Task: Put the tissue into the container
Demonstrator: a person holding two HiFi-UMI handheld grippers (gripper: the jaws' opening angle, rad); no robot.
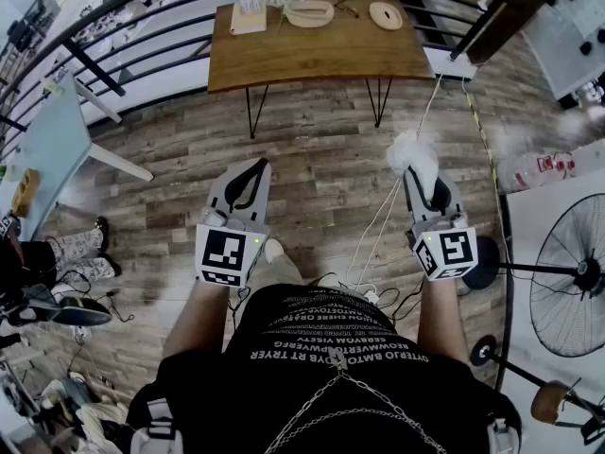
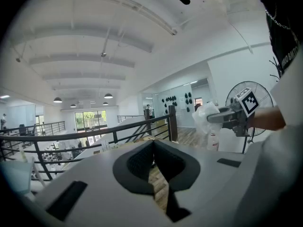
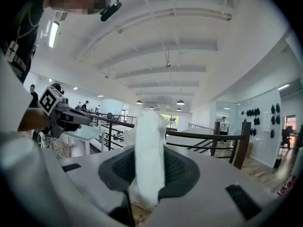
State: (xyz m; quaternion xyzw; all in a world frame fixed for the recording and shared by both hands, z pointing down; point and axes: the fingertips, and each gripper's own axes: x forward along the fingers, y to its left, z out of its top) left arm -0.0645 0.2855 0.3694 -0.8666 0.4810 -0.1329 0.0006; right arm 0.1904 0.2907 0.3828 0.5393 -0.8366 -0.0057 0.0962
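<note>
A crumpled white tissue [image 1: 412, 149] sticks up from my right gripper [image 1: 417, 171], which is shut on it; in the right gripper view the tissue [image 3: 148, 145] fills the gap between the dark pads. My left gripper [image 1: 258, 167] is held level beside it, jaws shut with nothing between them, as the left gripper view [image 2: 152, 146] also shows. Both hang in the air above the wood floor. Far ahead, a wooden table [image 1: 321, 55] carries an oval wooden container [image 1: 310, 12] and an oval lid [image 1: 385, 14].
A black railing [image 1: 142, 26] runs behind the wooden table. A pale blue table [image 1: 52, 149] stands at the left, a white surface [image 1: 558, 225] and a standing fan [image 1: 567, 287] at the right. Cables [image 1: 378, 235] trail over the floor. A seated person's legs [image 1: 80, 253] show at the left.
</note>
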